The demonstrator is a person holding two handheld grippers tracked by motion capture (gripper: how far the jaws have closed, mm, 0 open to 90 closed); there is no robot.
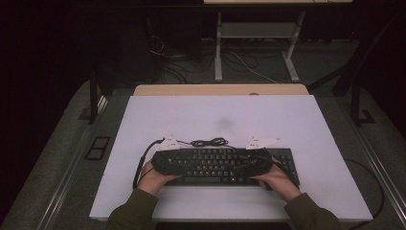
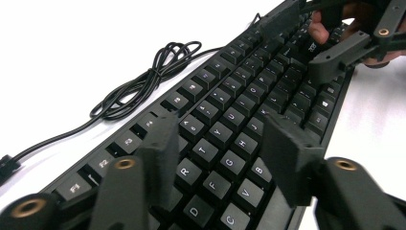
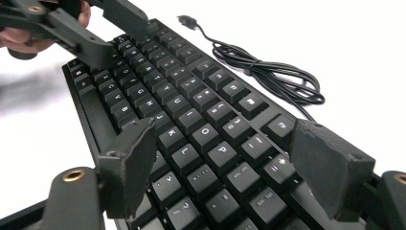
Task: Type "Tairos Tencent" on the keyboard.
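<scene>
keyboard (image 2: 249, 110) | key letters legible beneath left tongs (image 2: 220, 143) | illegible high view
</scene>
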